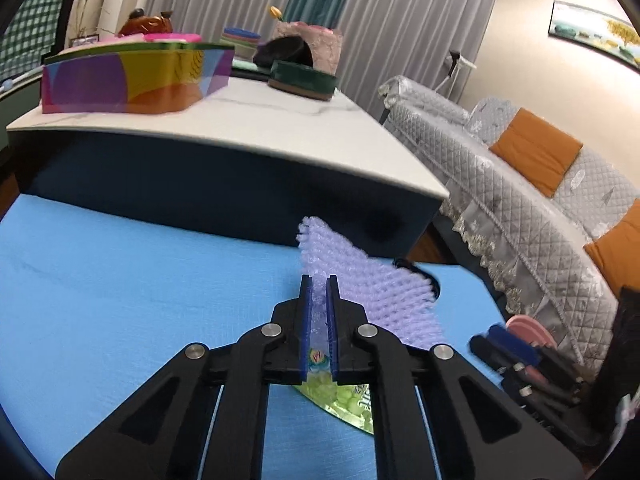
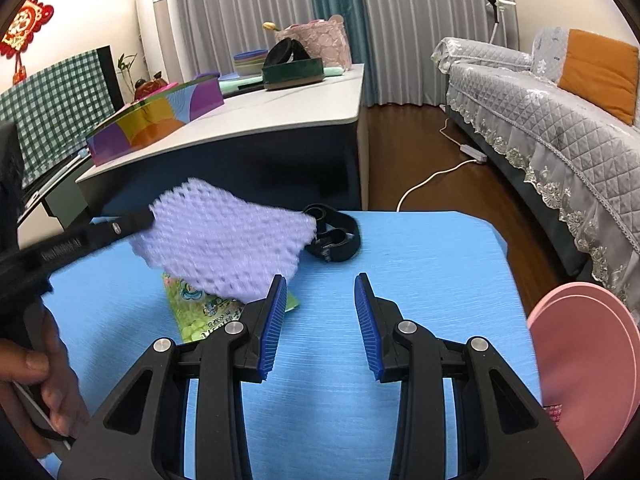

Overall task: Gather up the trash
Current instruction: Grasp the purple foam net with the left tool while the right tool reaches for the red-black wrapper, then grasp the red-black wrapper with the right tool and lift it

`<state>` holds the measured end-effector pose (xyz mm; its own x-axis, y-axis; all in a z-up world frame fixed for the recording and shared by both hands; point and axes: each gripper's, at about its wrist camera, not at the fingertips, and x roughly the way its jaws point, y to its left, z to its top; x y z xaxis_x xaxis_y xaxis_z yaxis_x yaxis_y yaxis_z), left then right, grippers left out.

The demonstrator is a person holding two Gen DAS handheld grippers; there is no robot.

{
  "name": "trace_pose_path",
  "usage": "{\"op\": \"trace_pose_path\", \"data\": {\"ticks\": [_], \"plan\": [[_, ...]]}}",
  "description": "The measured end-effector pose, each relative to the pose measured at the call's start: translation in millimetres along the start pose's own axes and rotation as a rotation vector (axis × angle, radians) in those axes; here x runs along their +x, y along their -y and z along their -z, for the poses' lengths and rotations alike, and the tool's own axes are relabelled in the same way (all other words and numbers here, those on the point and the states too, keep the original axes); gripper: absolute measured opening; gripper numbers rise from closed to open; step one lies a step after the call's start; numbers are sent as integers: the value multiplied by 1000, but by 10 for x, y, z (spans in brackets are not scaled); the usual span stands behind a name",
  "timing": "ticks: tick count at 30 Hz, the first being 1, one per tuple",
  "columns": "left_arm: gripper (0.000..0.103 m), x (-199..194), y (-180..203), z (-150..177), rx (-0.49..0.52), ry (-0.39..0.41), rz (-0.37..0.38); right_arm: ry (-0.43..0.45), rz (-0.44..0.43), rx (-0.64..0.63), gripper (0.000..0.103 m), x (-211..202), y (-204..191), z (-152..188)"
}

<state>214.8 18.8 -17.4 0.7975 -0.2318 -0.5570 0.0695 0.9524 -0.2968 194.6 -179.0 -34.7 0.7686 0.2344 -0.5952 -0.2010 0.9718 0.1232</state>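
Left gripper (image 1: 319, 280) jaws clenched on purple foam net (image 1: 360, 288); right gripper (image 2: 321, 280) jaws released; lift net clear of green wrapper (image 2: 192, 316) on worktop (image 2: 420, 248), grip kept firm.

i see even, soft indoor light and no hard shadows. both views bow strongly, with dark corners. the purple foam net (image 2: 224, 236) is smeared by motion, and the right gripper (image 1: 516, 350) is blurred in the left view.
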Motion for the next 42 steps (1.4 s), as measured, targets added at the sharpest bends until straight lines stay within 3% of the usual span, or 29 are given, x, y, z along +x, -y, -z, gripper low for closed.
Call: {"op": "trace_pose_path", "data": {"ticks": [3,9,16,26,28,42], "plan": [[6,-137,-101,-76,-36,61,0,-2,-14,-9,36,30,-75,-1],[6,-365,-384,-154,-109,133,-101,-8,-60,-55,37,101,-330,-20],[6,-359,-641,-120,-118,93,-173,-42,-101,-87,39,308,-573,-46],[6,-425,-733,-118,-89,79,-193,-139,-67,-91,41,594,-684,-106],[6,-427,-717,-113,-78,73,-193,-156,-74,-84,30,614,-678,-93],[6,-747,-367,-87,19,97,-182,-43,-68,-99,26,-116,-629,-211]]}}
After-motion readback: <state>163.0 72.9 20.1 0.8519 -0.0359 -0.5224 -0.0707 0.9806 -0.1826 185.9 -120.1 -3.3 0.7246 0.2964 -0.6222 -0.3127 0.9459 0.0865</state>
